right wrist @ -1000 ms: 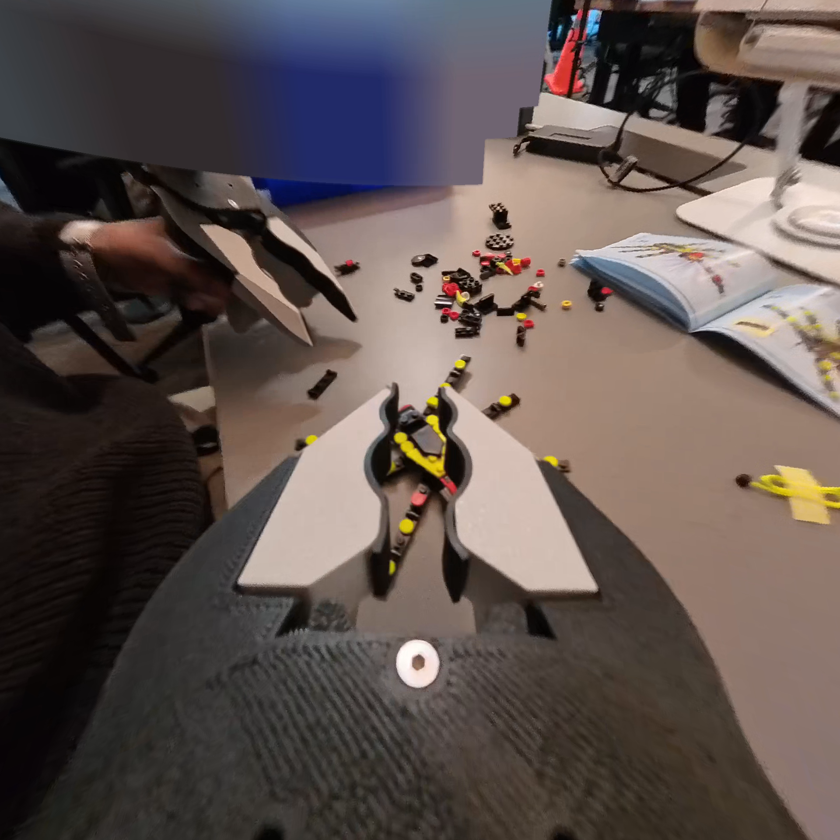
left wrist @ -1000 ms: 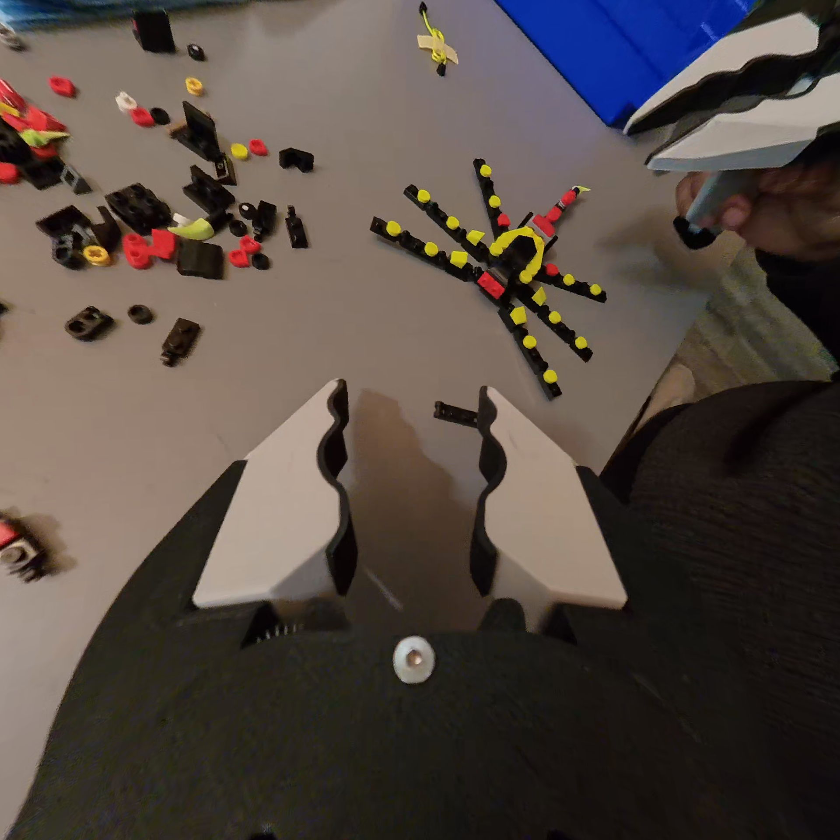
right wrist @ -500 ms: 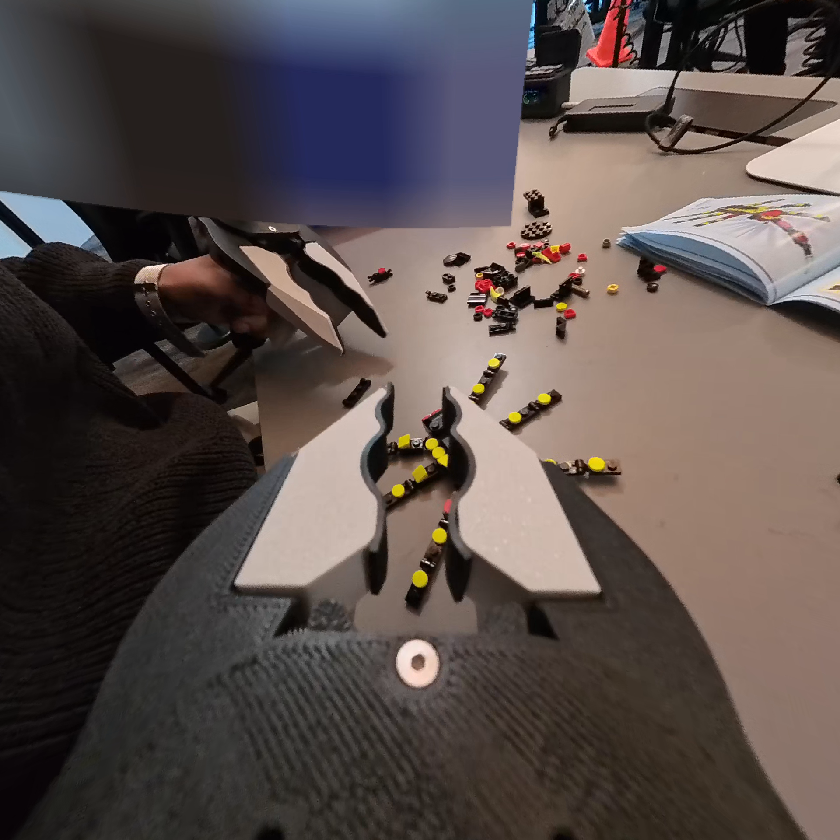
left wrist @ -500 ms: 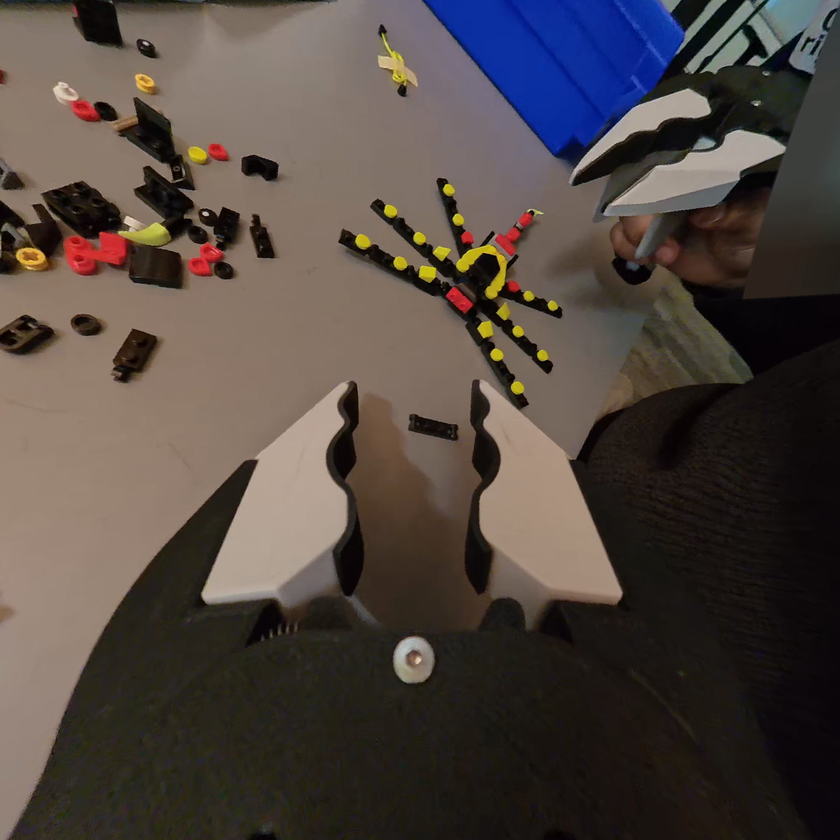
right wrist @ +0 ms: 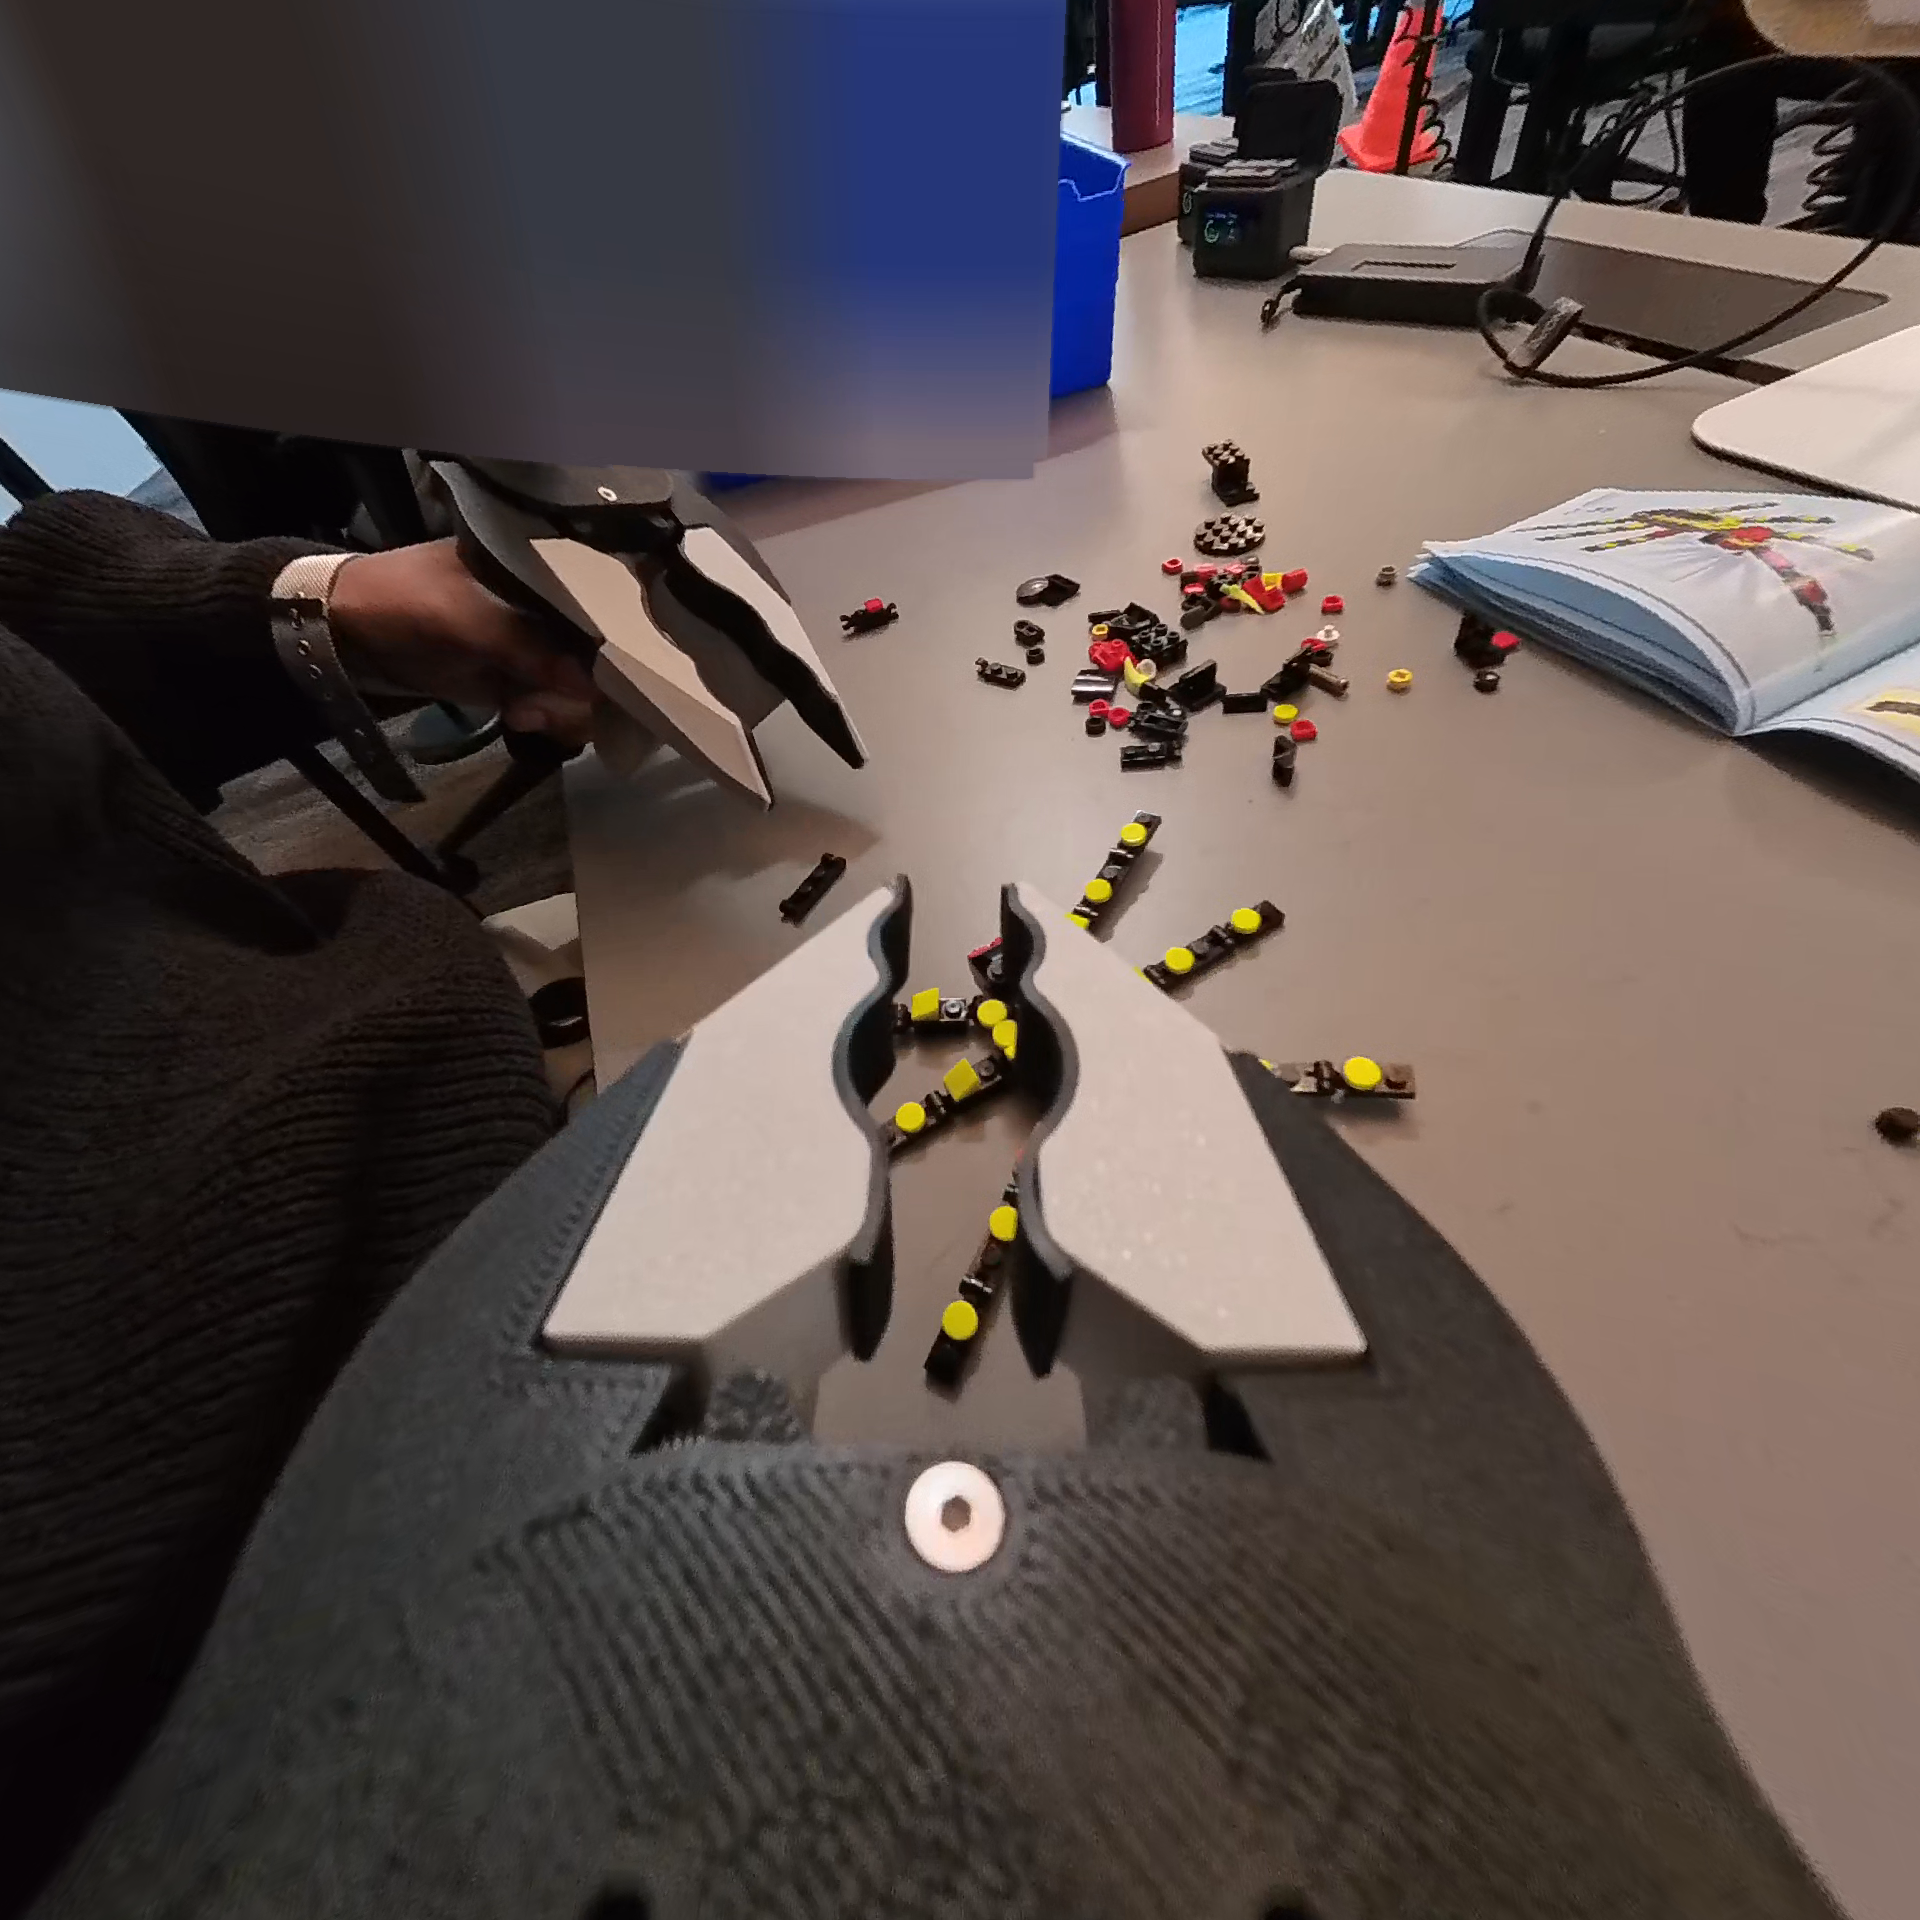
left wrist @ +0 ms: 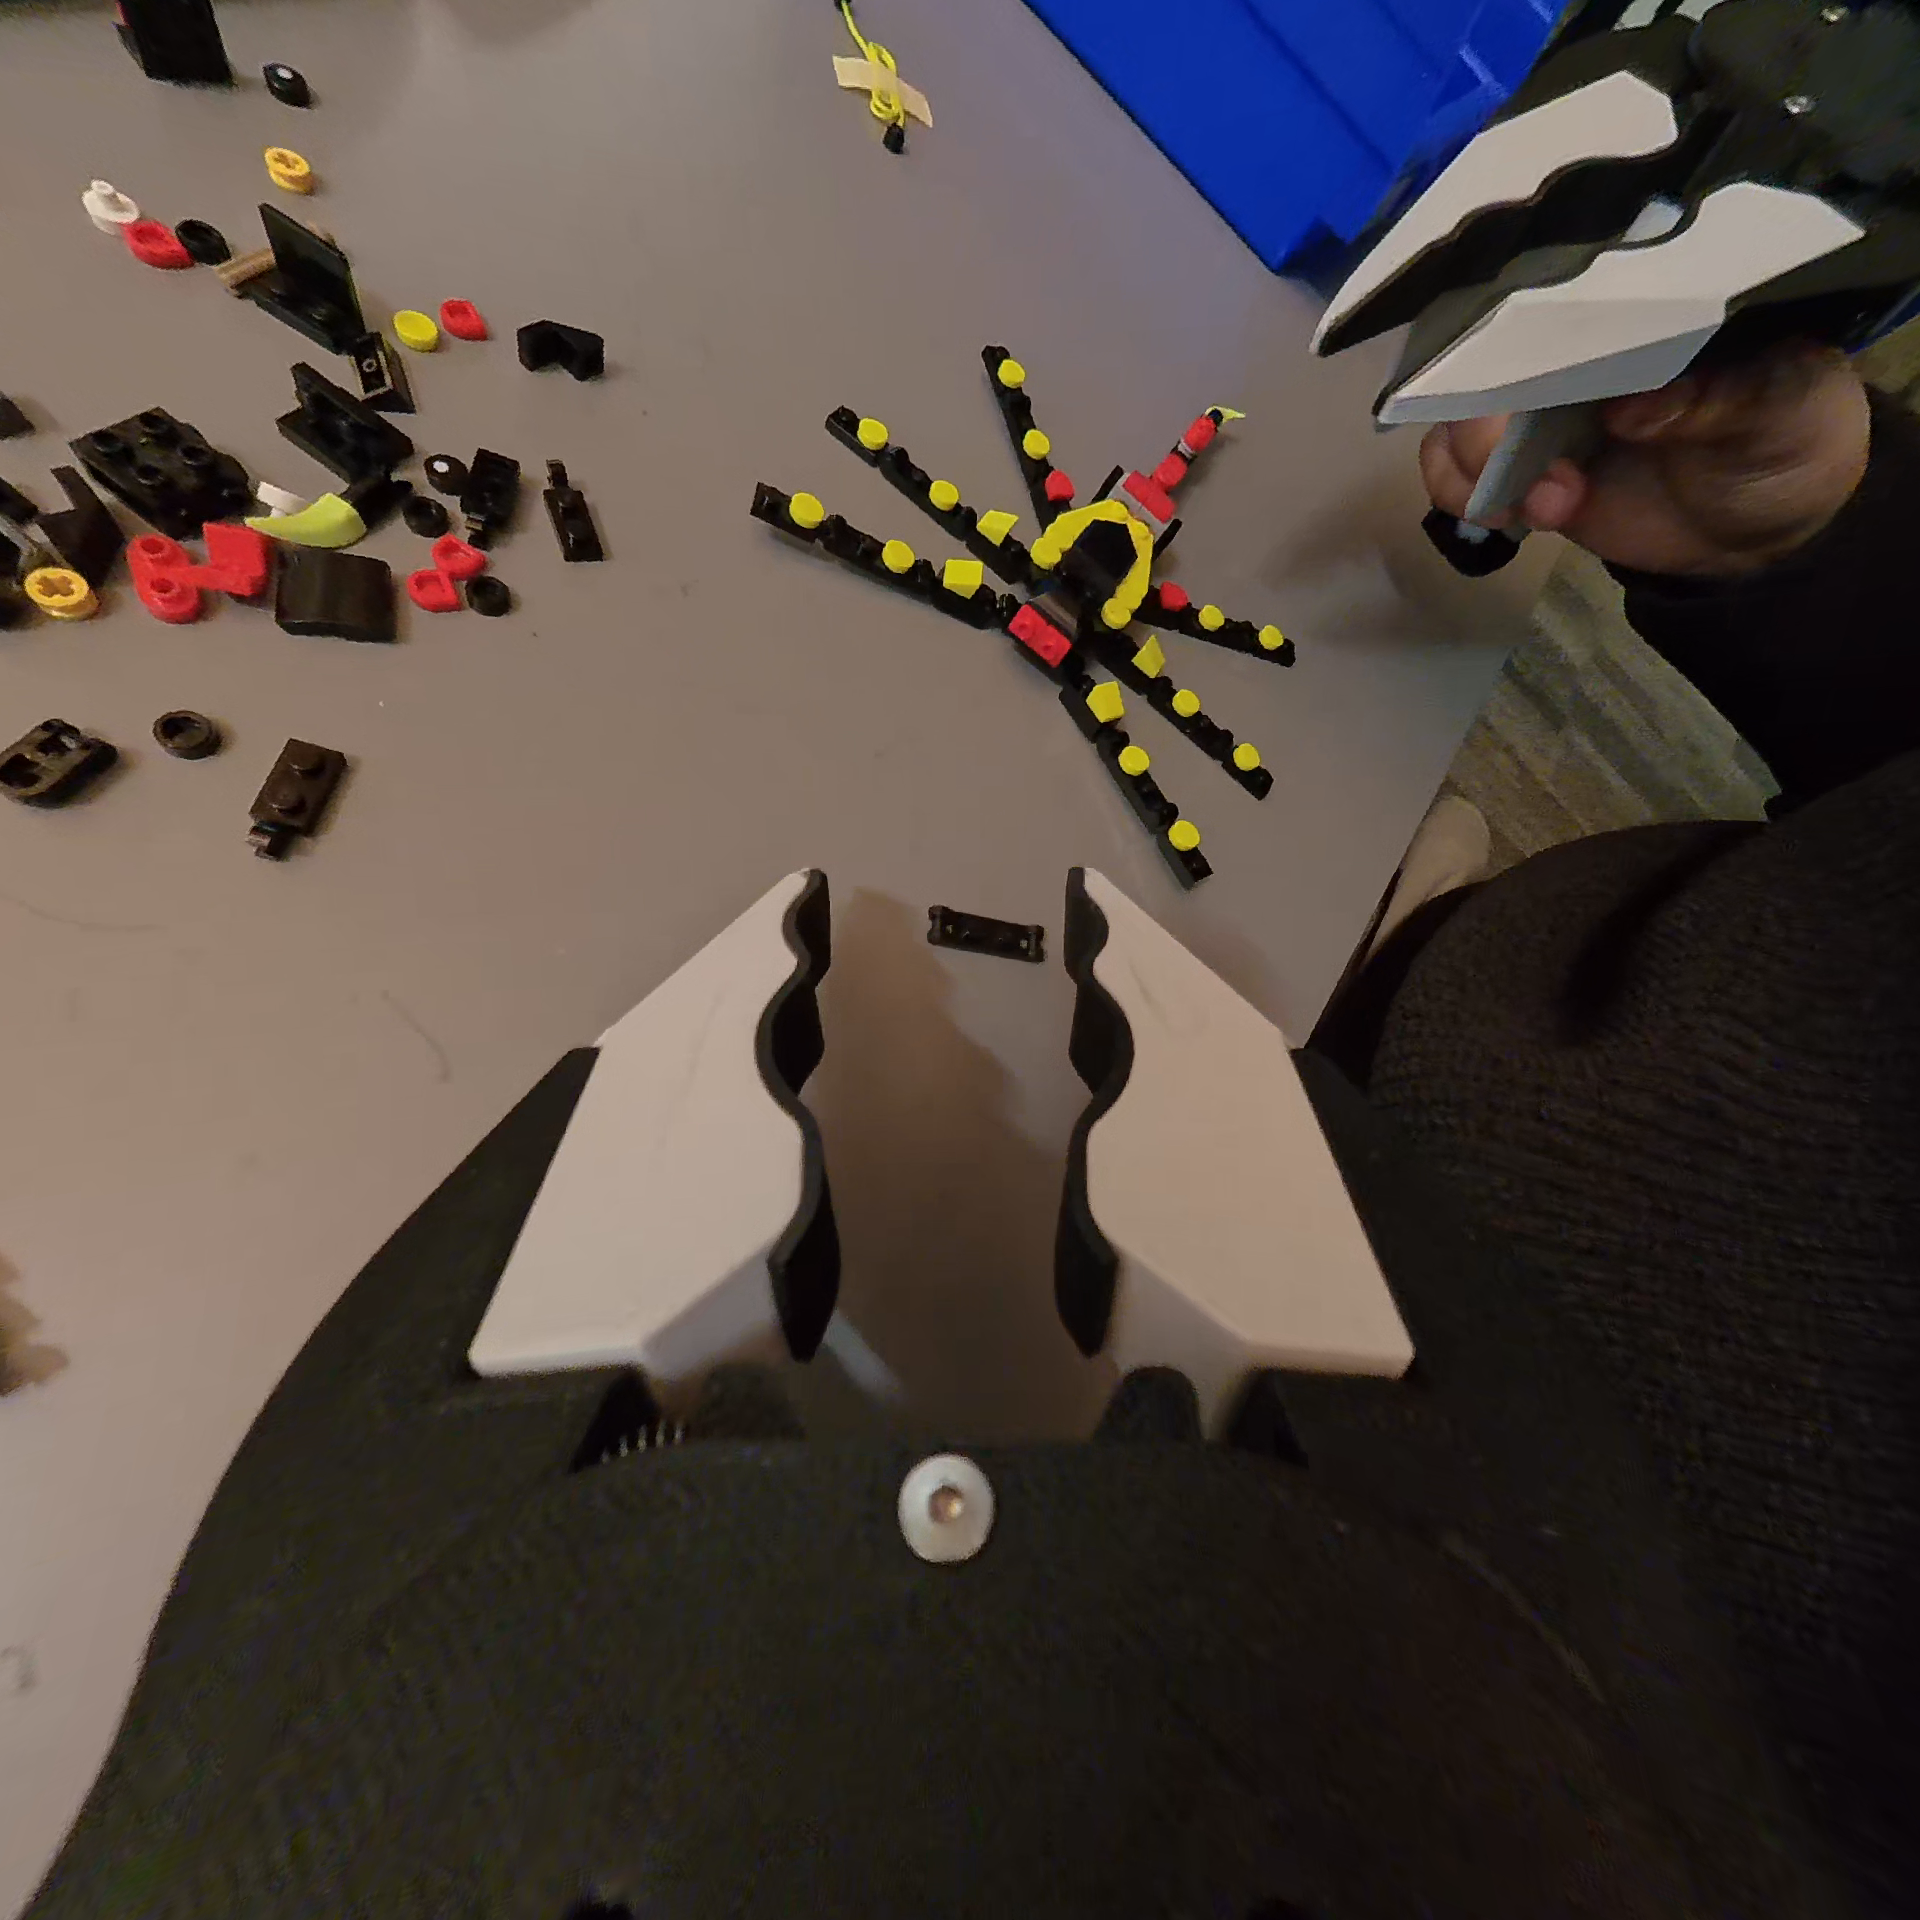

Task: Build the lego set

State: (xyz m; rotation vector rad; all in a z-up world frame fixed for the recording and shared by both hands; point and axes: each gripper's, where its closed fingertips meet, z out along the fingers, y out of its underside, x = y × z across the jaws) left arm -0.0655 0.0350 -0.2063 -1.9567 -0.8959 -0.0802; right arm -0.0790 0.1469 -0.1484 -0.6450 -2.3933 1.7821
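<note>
A black lego spider model (left wrist: 1081, 566) with yellow and red studs lies flat on the grey table near its right edge. My left gripper (left wrist: 948, 883) is open and empty, low over the table. A small black plate (left wrist: 985, 932) lies just past its fingertips, between them. My right gripper (right wrist: 956, 891) hovers above the spider (right wrist: 951, 1081), jaws a narrow gap apart, holding nothing. It also shows in the left wrist view (left wrist: 1351, 379), up and to the right of the spider. The left gripper (right wrist: 810, 777) shows in the right wrist view, above the black plate (right wrist: 812, 886).
Loose black, red and yellow pieces (left wrist: 312, 520) lie scattered to the left and show in the right wrist view (right wrist: 1195, 665). An open instruction booklet (right wrist: 1662, 603) lies at the far right. A blue bin (left wrist: 1247, 125) stands behind. The table edge (left wrist: 1403, 862) is close, with a dark sleeve beyond. My hands' fingertips stand some 12 centimetres from each other.
My right gripper has pulled back and up from the spider, which stays on the table. My left gripper has shifted so the small black plate sits between its tips.
</note>
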